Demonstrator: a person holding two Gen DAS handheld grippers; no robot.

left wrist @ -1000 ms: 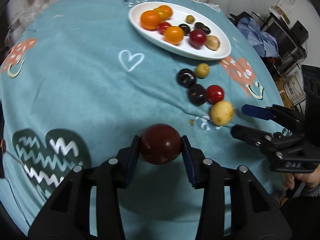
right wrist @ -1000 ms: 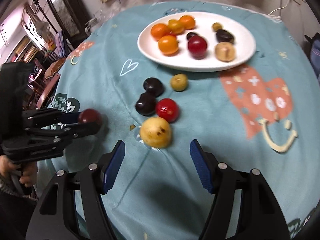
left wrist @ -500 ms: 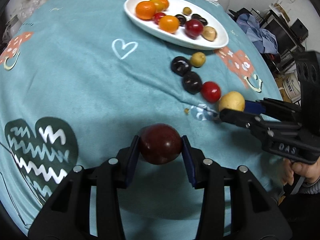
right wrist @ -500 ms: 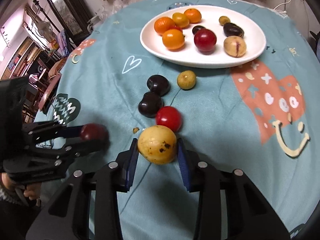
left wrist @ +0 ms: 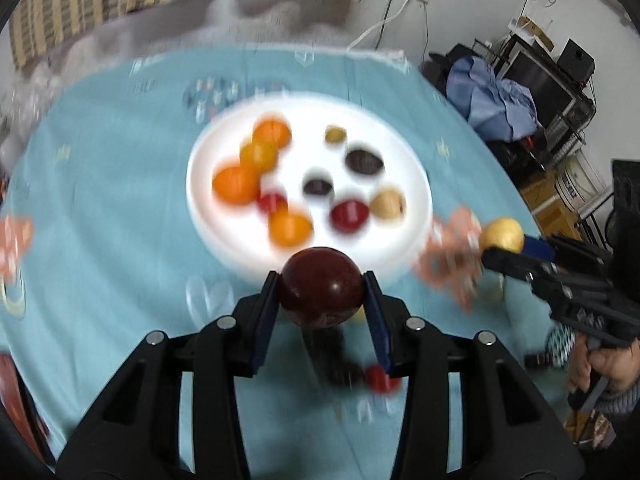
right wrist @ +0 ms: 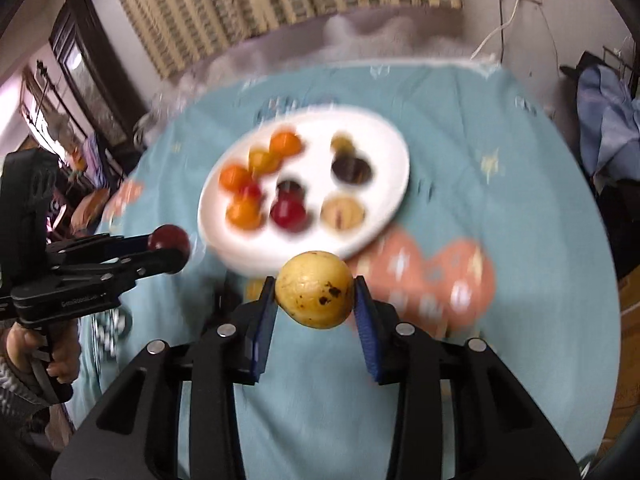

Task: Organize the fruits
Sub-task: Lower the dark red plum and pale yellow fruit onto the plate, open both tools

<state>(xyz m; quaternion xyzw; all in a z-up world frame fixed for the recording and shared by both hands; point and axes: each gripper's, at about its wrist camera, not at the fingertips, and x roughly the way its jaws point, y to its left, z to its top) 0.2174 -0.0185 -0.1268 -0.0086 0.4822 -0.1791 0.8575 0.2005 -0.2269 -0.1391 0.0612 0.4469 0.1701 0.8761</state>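
My left gripper (left wrist: pixel 322 290) is shut on a dark red round fruit (left wrist: pixel 322 286), lifted off the cloth and hanging before the near rim of the white oval plate (left wrist: pixel 408 168). My right gripper (right wrist: pixel 314 296) is shut on a yellow spotted fruit (right wrist: pixel 314 294), also in the air just short of the plate (right wrist: pixel 384 148). On the plate lie several fruits: oranges (left wrist: pixel 236 184), red ones (left wrist: pixel 350 216), dark ones (left wrist: pixel 364 160) and a pale one (left wrist: pixel 387 204). Each gripper shows in the other's view: the right gripper (left wrist: pixel 502 242) at right, the left gripper (right wrist: pixel 170 246) at left.
A teal patterned tablecloth (right wrist: pixel 500 208) covers the round table. Below my left gripper lie a small red fruit (left wrist: pixel 380 376) and a dark fruit (left wrist: pixel 338 360) on the cloth, blurred. Clutter and dark furniture (left wrist: pixel 532 80) stand beyond the table's right side.
The right gripper closed on the yellow fruit. Both grippers then rose and moved toward the plate with their fruits, leaving the remaining loose fruits behind on the cloth.
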